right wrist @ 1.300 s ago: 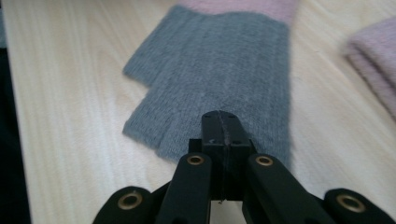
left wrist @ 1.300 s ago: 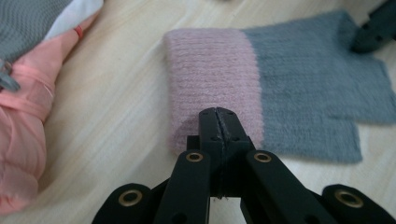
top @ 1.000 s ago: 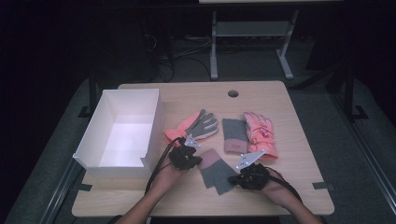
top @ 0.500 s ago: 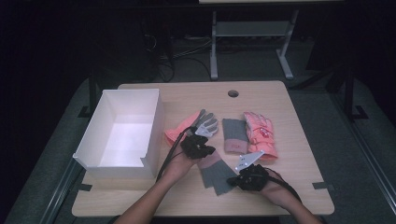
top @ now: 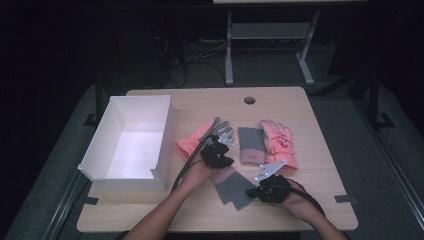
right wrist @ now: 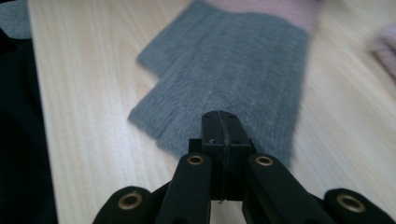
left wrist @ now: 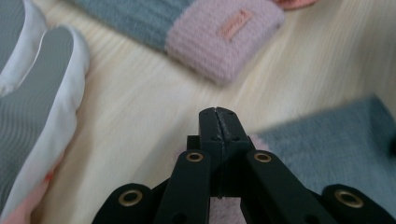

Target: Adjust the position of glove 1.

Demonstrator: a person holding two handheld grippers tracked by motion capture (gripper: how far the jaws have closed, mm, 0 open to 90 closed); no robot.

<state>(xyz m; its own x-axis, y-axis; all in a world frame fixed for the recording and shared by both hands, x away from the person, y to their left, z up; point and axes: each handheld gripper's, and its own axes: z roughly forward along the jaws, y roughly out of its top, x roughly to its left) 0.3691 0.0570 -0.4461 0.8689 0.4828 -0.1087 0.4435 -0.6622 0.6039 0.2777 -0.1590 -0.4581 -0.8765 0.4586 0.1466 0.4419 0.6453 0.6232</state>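
table (top: 300,107) | white box (top: 131,145) | grey knit mittens (top: 235,187) | pink ski gloves (top: 277,142)

A dim lab or recording room: 1 pale wooden bench (top: 310,150) with a round cable hole (top: 249,100) stands on grey carpet (top: 380,165), cables (top: 180,60) lie tangled behind it, beside a white metal table frame (top: 265,35).

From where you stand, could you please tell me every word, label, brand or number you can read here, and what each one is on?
No text here can be read.
Small tag on the pink cuff of the grey knit mitten: it bears a slanted script, too blurred to read.
Red marks on the back of the pink ski glove: too small to tell whether they are letters or a pattern.
White box, table: no writing visible.
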